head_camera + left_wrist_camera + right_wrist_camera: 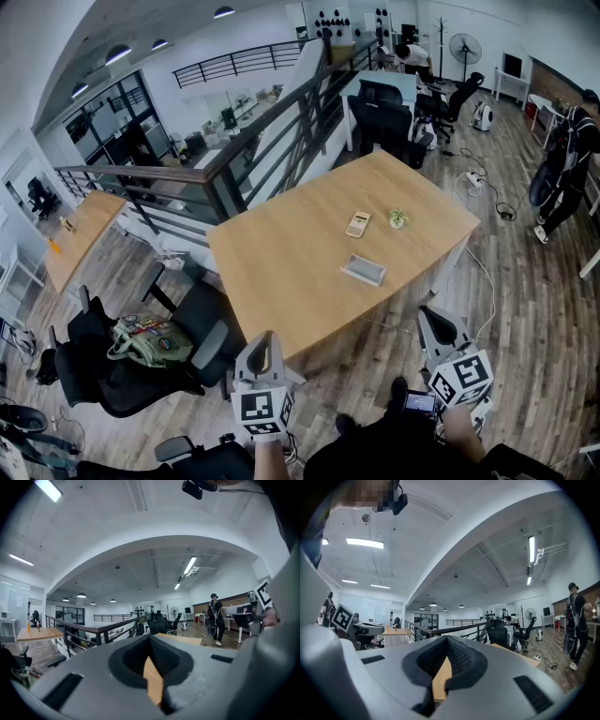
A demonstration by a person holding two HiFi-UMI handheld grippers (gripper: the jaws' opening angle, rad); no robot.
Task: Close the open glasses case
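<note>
Left gripper (262, 345) is held at the near edge of the scene, over the floor just short of the table (281, 272), with its marker cube facing up. In the left gripper view its jaws are together at the tips with nothing between them; only a sliver of tabletop shows through the slot behind the tips (151, 641).

To the left of it, a black chair (112, 375) carries a green bag (145, 339). A second table (82, 232) stands at the far left, behind a dark railing (234, 155).

On the main table, three things lie toward the right half, all well apart from both grippers:
- a cream flat item (357, 224), far of centre;
- a small plant (397, 217), just right of it;
- the case (364, 270) — a grey, flat rectangle, nearer than the other two and lying alone on bare wood. Whether its lid is up cannot be made out at this size.

Right gripper (433, 323) is held off the table's near right corner, over the floor, marker cube up. In the right gripper view its jaws are likewise together and empty (447, 641).

At the far right a person (562, 169) stands on the wood floor.
</note>
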